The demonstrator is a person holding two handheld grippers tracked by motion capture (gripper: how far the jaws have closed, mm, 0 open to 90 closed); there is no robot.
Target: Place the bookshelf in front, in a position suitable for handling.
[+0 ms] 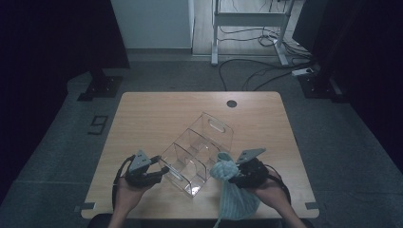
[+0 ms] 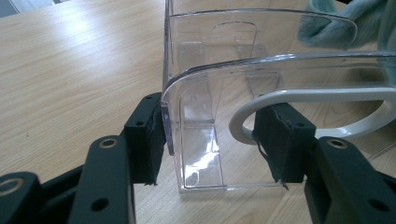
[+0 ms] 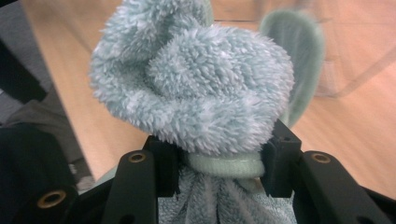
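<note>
A clear plastic organizer point(image 1: 199, 147) with several compartments and a handle cutout at each end lies at an angle on the wooden table point(image 1: 157, 109). My left gripper point(image 1: 164, 172) is at its near end. In the left gripper view one pad point(image 2: 149, 137) lies against the outer corner of the organizer point(image 2: 210, 93) and the other pad point(image 2: 280, 140) sits at the white-rimmed handle cutout, so my left gripper point(image 2: 215, 137) grips that end wall. My right gripper point(image 1: 237, 178) is shut on a fluffy pale blue cloth bundle point(image 1: 233, 190), held up just right of the organizer. The jaws of my right gripper point(image 3: 222, 161) squeeze the cloth point(image 3: 196, 84) at a pale green band point(image 3: 224, 165).
A dark round grommet point(image 1: 231, 103) sits near the table's far edge. Beyond the table are loose cables point(image 1: 256, 71) on the grey floor, a white desk frame point(image 1: 247, 19) and black stands point(image 1: 100, 85) at both sides. The cloth's tail hangs past the table's near edge.
</note>
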